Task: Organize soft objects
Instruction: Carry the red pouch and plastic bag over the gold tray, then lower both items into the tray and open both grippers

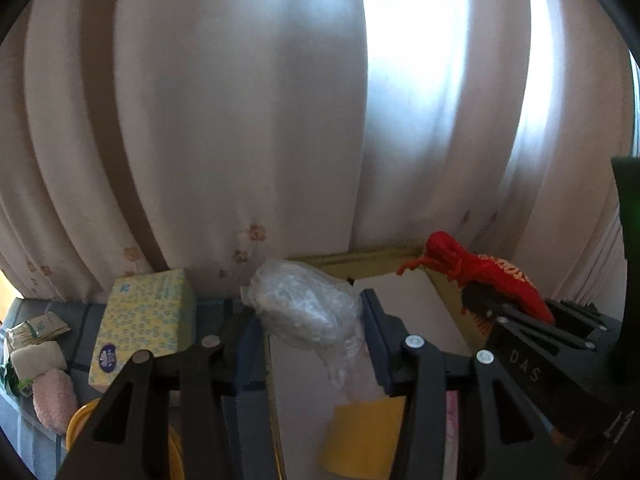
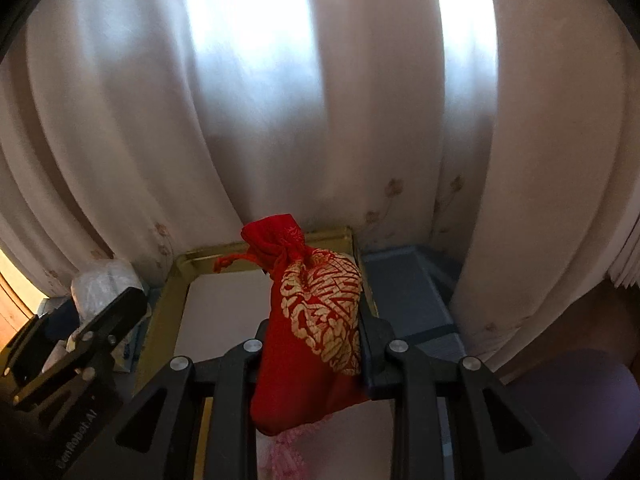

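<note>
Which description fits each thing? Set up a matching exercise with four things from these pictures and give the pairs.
Things:
1. red pouch
2. clear plastic bag
3. tissue pack
4. curtain

Descriptions:
A. hangs behind everything
B. clamped in the right gripper
C. yellow, lying left of the left gripper
D. clamped in the left gripper

Pairs: 1-B, 2-D, 3-C, 4-A

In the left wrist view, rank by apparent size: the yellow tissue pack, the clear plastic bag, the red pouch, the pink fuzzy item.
1. Clear plastic bag and yellow tissue pack: alike; the bag is nearer, so unranked.
2. Red pouch, partly hidden.
3. Pink fuzzy item.
</note>
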### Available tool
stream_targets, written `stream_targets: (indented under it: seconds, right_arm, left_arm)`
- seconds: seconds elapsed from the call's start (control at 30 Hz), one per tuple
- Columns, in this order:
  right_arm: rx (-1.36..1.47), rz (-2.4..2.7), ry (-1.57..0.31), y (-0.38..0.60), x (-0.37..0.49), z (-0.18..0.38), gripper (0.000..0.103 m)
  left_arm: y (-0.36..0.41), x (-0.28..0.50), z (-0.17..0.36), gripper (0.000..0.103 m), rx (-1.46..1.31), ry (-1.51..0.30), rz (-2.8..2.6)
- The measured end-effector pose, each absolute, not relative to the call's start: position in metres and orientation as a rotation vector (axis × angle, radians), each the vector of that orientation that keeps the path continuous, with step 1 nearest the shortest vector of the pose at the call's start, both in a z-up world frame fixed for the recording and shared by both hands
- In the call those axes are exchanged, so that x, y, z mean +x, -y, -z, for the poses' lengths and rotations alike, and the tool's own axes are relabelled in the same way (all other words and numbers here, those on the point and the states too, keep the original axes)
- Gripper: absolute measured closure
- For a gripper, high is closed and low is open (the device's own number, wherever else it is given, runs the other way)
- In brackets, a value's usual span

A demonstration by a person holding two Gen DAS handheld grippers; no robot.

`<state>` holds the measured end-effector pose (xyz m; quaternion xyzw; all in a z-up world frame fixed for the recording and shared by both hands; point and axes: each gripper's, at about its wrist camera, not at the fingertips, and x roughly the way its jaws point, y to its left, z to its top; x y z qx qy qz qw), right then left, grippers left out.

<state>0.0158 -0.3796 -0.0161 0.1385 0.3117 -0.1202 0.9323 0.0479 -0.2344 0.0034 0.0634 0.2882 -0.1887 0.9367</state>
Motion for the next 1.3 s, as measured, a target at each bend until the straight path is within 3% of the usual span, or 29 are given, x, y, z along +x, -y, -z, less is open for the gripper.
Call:
stream_targets:
  seconds: [0.2,0.27,0.3,0.33,0.37,0.4,0.43,0.9,1.03,1.3]
  right_arm:
    - [0.338,0.205,-0.694,0.386,0.035,0.026,0.073]
    - [0.365,0.174,-0.705,0.387,0.037,0.029,0.072]
    - [0.376,0.166,-0.705,0.389,0.038,0.03,0.065]
    - [0.396,0.144,-0.703,0.39,0.04,0.03,0.051]
    - [0.427,0.118,-0.702,0.392,0.04,0.031,0.042]
    - [0.448,0.107,-0.699,0.394,0.039,0.031,0.026]
    - [0.469,0.092,-0.688,0.397,0.038,0.031,0.023]
    - [0.483,0.255,-0.169,0.367,-0.095,0.002,0.022]
    - [0.439,0.343,-0.021,0.337,-0.126,0.008,0.013]
    - [0.388,0.404,0.057,0.288,-0.128,0.02,0.01]
  left_arm:
    - [0.244,0.066,0.013,0.056,0.157,-0.69,0.351]
    - [0.245,0.07,0.016,0.05,0.157,-0.72,0.351]
    - [0.246,0.07,0.016,0.047,0.16,-0.725,0.349]
    - [0.246,0.071,0.016,0.039,0.165,-0.727,0.342]
    - [0.246,0.07,0.015,0.022,0.165,-0.72,0.34]
    - [0.245,0.068,0.013,0.012,0.157,-0.713,0.347]
    - [0.243,0.068,0.013,0.0,0.15,-0.706,0.351]
    - [0.151,-0.002,-0.01,0.001,0.064,-0.387,0.233]
    - [0.13,-0.025,-0.006,0.001,0.085,-0.282,0.2]
    - [0.117,-0.04,0.004,0.001,0.174,-0.186,0.141]
